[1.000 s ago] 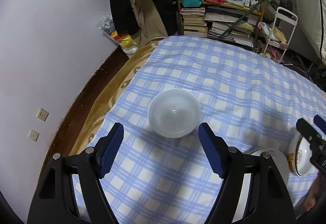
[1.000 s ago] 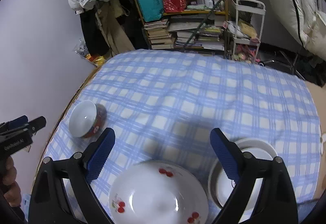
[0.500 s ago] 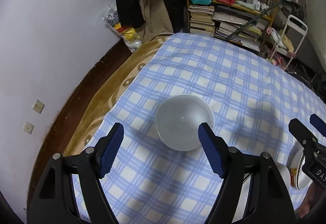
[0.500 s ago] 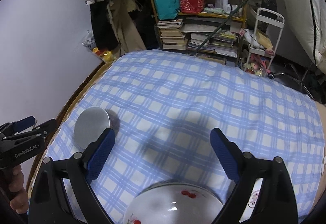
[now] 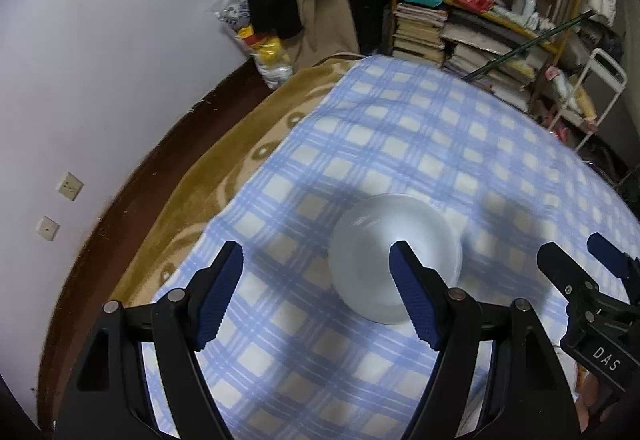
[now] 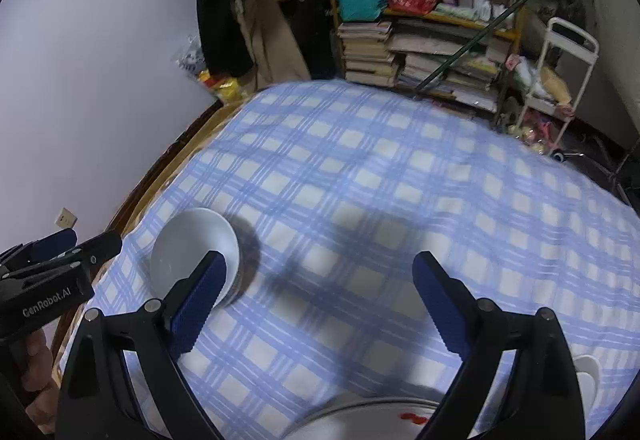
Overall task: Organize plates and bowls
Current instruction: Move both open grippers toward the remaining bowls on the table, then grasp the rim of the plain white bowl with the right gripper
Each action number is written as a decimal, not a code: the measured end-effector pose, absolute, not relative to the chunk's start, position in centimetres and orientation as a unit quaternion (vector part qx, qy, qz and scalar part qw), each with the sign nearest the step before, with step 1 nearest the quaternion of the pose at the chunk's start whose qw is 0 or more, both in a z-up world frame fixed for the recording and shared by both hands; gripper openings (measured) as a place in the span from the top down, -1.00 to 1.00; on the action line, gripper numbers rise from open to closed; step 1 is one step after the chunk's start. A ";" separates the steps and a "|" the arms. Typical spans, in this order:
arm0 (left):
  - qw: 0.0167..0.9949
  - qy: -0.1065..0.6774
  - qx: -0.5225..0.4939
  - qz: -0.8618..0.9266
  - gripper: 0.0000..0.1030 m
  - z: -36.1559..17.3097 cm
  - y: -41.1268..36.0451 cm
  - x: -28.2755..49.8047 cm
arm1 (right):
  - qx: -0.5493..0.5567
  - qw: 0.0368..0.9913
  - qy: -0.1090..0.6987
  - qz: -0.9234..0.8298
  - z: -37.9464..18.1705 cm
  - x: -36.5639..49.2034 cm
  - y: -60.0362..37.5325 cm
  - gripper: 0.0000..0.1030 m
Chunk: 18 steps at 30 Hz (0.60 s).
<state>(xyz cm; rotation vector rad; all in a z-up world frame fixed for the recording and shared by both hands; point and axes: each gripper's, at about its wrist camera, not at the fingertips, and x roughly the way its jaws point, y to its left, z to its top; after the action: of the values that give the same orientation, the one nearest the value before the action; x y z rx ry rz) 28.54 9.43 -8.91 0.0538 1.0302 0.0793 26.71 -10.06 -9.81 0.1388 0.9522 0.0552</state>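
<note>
The white bowl [image 5: 394,252] sits upright, mouth up, on the blue checked cloth [image 5: 420,143] near its left edge; being round, it has no long axis. The left gripper [image 5: 316,288] hangs over it, jaws wide, holding nothing. The right gripper [image 6: 316,304] gapes empty too, above a cherry-patterned plate [image 6: 360,420].
</note>
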 end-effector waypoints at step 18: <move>0.817 0.575 0.026 0.018 -0.18 -17.6 9.5 32.3 | 0.074 0.847 0.524 0.061 -16.0 31.0 -6.2 -0.44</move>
<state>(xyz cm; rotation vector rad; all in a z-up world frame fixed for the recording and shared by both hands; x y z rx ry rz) 32.35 9.54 -17.57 0.0554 1.2264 0.0383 31.00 -6.18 -15.99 0.1562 1.1041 0.1290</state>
